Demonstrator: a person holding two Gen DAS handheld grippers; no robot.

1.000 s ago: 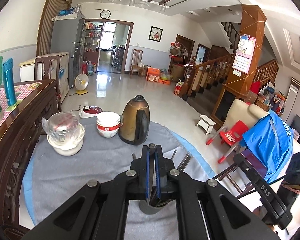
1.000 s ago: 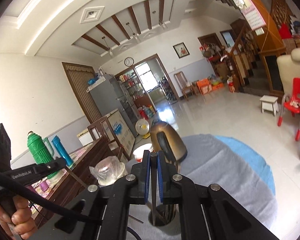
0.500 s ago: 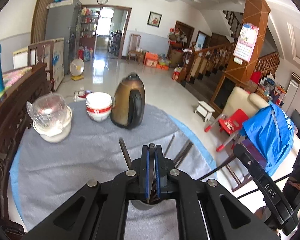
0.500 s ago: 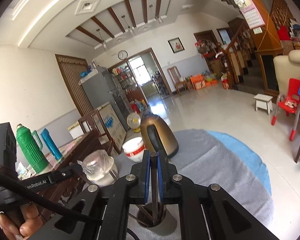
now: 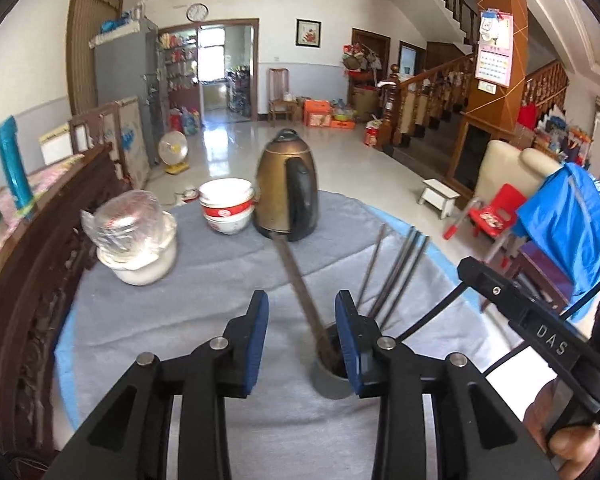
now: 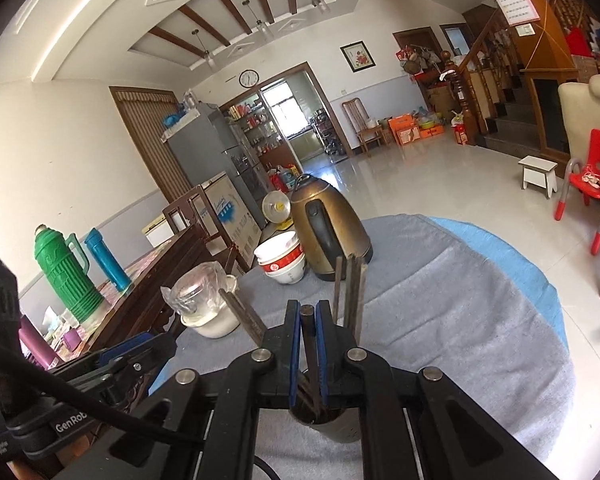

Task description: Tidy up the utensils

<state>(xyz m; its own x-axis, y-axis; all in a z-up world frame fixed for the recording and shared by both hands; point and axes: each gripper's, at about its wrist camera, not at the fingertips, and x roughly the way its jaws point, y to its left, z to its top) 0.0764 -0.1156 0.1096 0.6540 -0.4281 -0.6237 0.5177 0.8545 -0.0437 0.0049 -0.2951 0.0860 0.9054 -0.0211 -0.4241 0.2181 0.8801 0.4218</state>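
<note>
Left gripper (image 5: 302,324): its fingers have just been opening and now stand spread; a dark chopstick (image 5: 300,280) rises between them, touching neither pad, its lower end down in the holder cup (image 5: 332,380). A second ago those fingers were pressed together on a stick above the cup.
Released chopstick: leans away toward the brass kettle (image 5: 286,192) at the far edge of the surface (image 5: 180,304), resting loosely in the cup.
Holder cup: grey, near the front edge of the surface, just under both grippers; several more chopsticks (image 5: 396,272) fan out of it to the right.
Right gripper (image 6: 307,326): fingers pressed together, pinching one chopstick (image 6: 309,344) upright, its lower part reaching into the cup; other sticks stand just beside it.
Meaning for the task: the left stick looks delivered, so that hand can likely pull away; the right stick probably needs only a release.
Risk: the loose stick may tip out if it is bumped.
</note>
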